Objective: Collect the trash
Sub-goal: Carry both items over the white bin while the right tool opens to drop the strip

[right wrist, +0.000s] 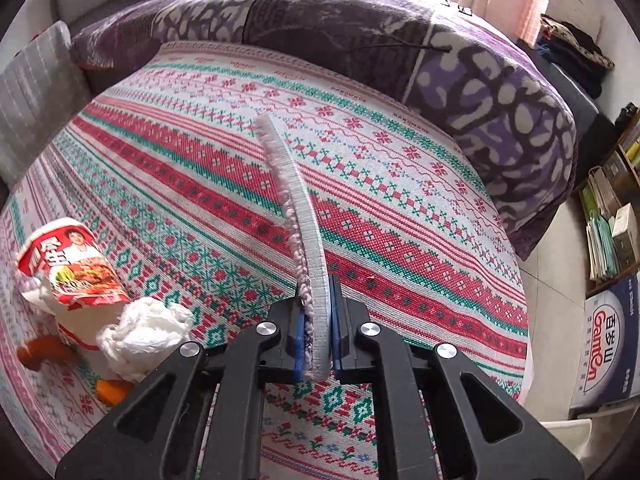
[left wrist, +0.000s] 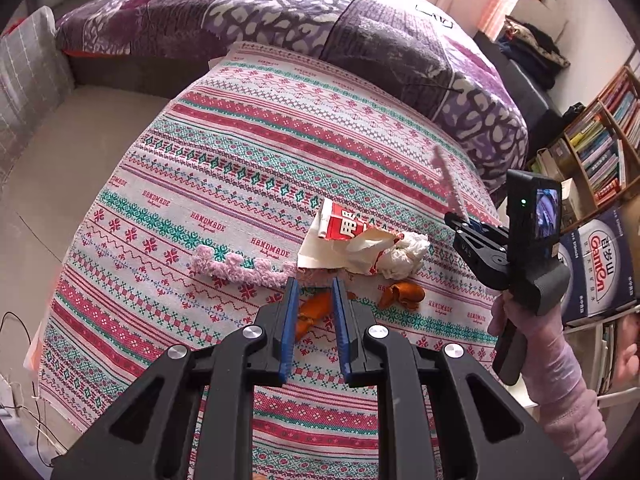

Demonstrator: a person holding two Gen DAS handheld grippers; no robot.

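Task was barely under way. My right fingers [right wrist: 338, 320] were clamped on a pink fuzzy strip [right wrist: 304, 220], gripped at its lower end, with the rest sticking up and clear of the desk [left wrist: 240, 152]. That was the one piece clearly picked up.

My left fingers [left wrist: 290, 320] were drawn in close, pointing down at the pile. An orange peel [left wrist: 314, 312] showed in the narrow gap between them. I couldn't tell whether it was pinched or just lying on the cloth behind them.

Still on the desk:
- a crushed noodle cup [left wrist: 344, 228], on its side
- a wadded tissue [left wrist: 406, 254], touching the cup
- a second peel [left wrist: 402, 296], just beside the tissue
- another pink fuzzy piece [left wrist: 232, 266], flat on the cloth next to the cup

No bin or bag showed in either view, so nothing counted as disposed of. My read was one item in hand, maybe two, and most of the pile left. The held strip still needed dropping somewhere.
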